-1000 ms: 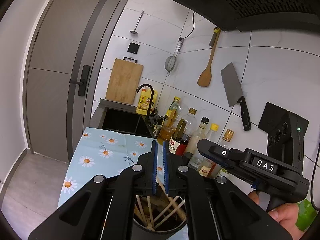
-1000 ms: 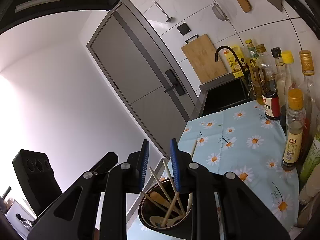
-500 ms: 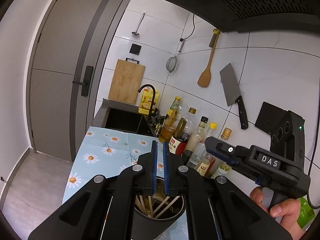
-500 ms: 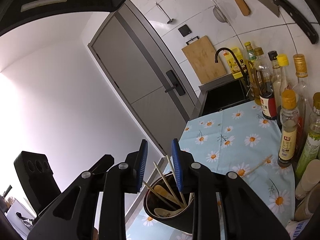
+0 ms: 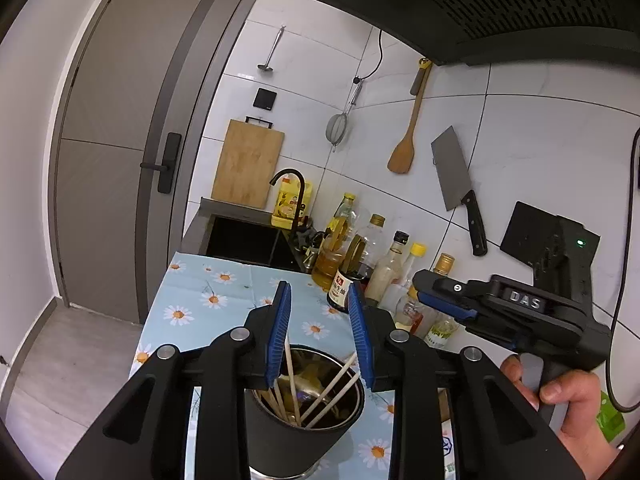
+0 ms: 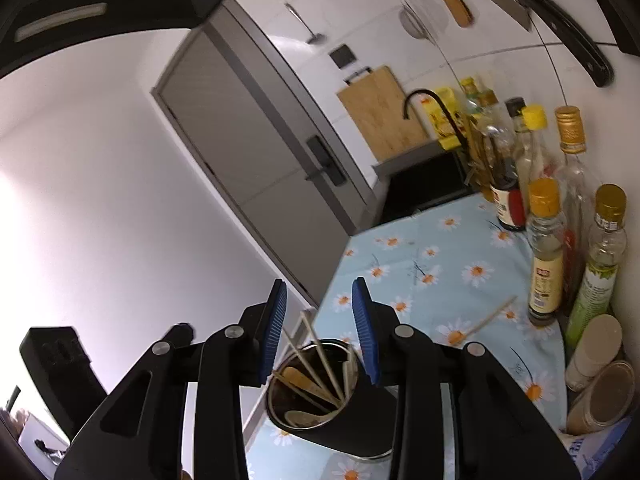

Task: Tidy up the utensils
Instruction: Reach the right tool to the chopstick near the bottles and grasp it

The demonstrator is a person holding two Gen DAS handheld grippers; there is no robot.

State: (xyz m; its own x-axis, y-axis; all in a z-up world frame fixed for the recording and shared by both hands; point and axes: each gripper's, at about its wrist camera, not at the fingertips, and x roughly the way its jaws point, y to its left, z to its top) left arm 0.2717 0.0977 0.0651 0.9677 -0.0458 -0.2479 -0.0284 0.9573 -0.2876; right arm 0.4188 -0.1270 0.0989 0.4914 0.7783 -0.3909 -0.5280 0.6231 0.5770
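Observation:
A black utensil holder [image 5: 292,436] with several wooden chopsticks and a spoon stands on the daisy-print cloth [image 5: 192,304]. It also shows in the right wrist view [image 6: 340,420]. My left gripper [image 5: 319,308] is open and empty, above the holder. My right gripper [image 6: 319,308] is open and empty, above and beside the holder; its body shows in the left wrist view [image 5: 504,312]. One loose chopstick [image 6: 490,316] lies on the cloth near the bottles.
Several sauce and oil bottles [image 6: 544,248] line the tiled wall on the right. A sink [image 5: 248,240] with a black tap lies beyond the cloth. A cleaver [image 5: 456,184], a wooden spatula [image 5: 408,136] and a strainer hang on the wall. Jars [image 6: 600,392] stand at near right.
My left gripper has opened from shut. My right gripper has opened wider. Both have pulled back from the holder a little, and a loose chopstick has come into the right wrist view.

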